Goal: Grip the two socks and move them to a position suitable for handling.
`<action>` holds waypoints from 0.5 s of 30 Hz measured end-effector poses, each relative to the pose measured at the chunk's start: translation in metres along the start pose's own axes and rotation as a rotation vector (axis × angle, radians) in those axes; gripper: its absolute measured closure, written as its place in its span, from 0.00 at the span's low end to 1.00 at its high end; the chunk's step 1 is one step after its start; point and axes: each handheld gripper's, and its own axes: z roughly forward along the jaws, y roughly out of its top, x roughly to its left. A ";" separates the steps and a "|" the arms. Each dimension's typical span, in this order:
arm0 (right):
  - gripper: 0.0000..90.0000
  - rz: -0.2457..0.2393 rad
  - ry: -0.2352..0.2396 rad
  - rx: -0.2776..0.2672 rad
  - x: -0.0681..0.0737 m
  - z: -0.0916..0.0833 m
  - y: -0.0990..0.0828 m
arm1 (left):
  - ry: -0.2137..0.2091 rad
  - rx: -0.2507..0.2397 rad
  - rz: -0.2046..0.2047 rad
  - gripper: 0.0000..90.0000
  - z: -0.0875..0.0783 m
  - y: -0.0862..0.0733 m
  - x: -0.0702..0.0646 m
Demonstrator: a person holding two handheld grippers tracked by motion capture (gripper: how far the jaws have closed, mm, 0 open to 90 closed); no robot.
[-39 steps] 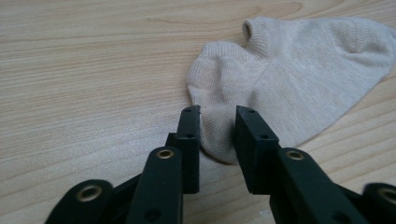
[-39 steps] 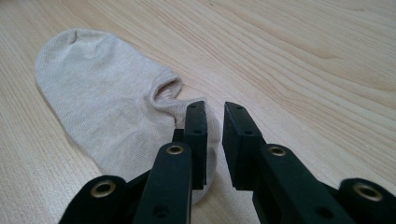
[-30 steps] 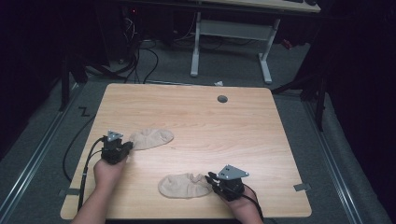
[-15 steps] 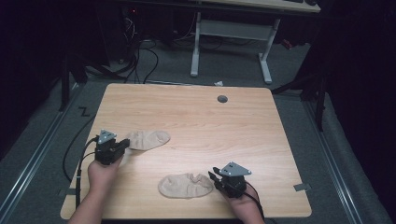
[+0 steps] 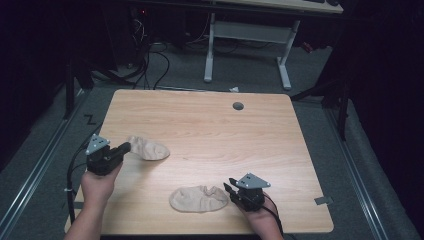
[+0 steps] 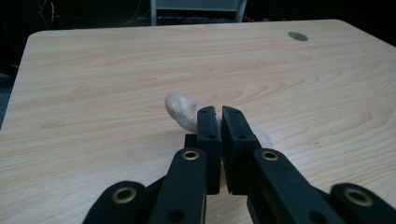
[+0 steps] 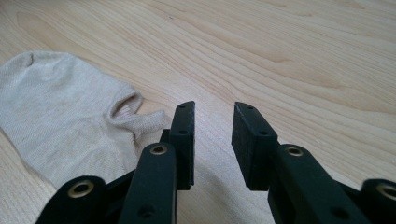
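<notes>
Left gripper: jaws nearly closed, the far sock being pinched at its near end, toe pointing right across the table.
Right gripper: jaws half apart, having just been opening, nothing being held.
Near sock: being left flat just left of the right fingertips, long axis left-right, cuff toward them.

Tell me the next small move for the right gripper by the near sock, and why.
Probably ease the right gripper sideways onto the near sock's cuff, then close. Its jaws stand open over bare table with the cuff lying just beside one jaw, nothing between them. The left gripper is shut on the far sock, part lifted, so its partner likely needs picking up too.
</notes>
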 end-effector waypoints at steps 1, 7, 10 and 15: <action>0.78 0.000 -0.001 -0.001 0.000 0.000 0.000 | -0.003 -0.007 0.003 0.96 -0.002 0.002 -0.001; 0.78 -0.002 -0.002 -0.002 0.000 0.000 0.000 | -0.001 -0.048 0.023 0.97 -0.014 0.013 -0.007; 0.77 -0.001 -0.004 -0.002 0.000 0.000 0.000 | 0.005 -0.063 0.031 0.97 -0.018 0.016 -0.009; 0.77 -0.002 -0.005 -0.007 0.000 0.000 0.001 | 0.019 -0.093 0.058 0.97 -0.032 0.026 -0.013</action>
